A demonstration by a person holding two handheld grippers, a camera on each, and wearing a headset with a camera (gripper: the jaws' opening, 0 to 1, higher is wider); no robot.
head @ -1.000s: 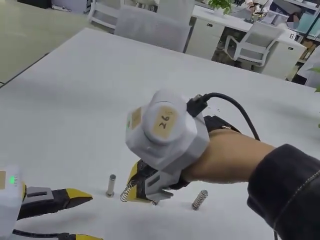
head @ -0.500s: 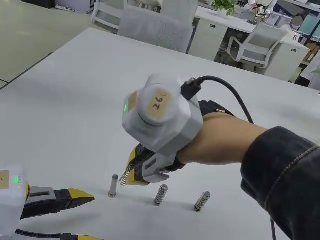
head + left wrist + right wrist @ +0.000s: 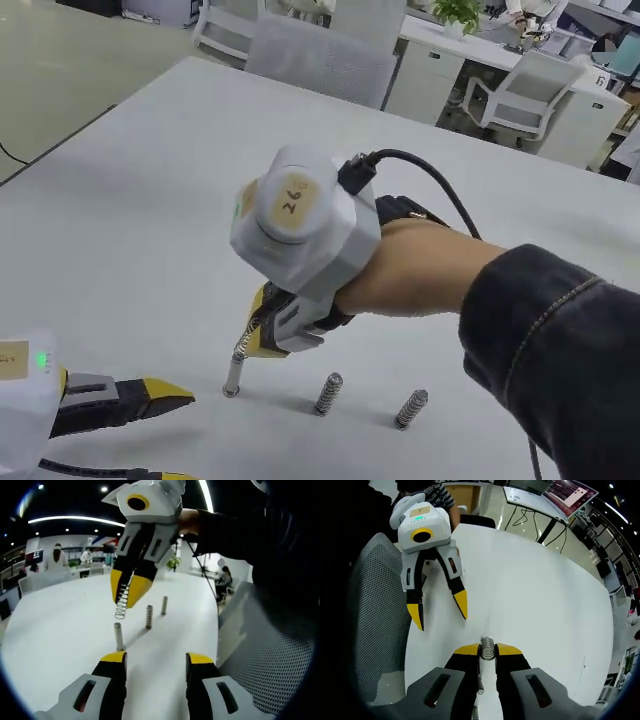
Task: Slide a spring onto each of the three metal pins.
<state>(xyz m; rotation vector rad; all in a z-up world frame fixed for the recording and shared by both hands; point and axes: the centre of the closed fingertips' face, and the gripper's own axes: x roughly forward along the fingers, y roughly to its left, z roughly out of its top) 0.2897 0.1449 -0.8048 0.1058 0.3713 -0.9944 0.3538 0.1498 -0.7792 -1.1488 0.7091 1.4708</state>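
Steel spring (image 3: 121, 602) hangs tilted from the right gripper (image 3: 262, 335), whose yellow-tipped jaws are clamped on its upper coils. Its lower end is free, just above the top of the bare pin (image 3: 232, 378), and the left gripper view shows a small gap between them. That pin stands upright on the white table (image 3: 150, 200). The middle pin (image 3: 328, 393) and the end pin (image 3: 410, 408) each wear a spring already, so I judge this to be the last of the three. The left gripper (image 3: 157, 657) sits low near the table, jaws spread with nothing between them, pointing at the bare pin.

To do this step well, bring the spring upright so its axis lines up with the pin, then centre the bottom coil over the pin's top before lowering. The left gripper view gives a good side check of that alignment. Lower slowly, because a coil catching on the pin's rim could tip the pin; I cannot tell whether it is fixed to the table. Let go only once several coils are round the shaft, then lift the jaws straight up so they do not drag the spring off
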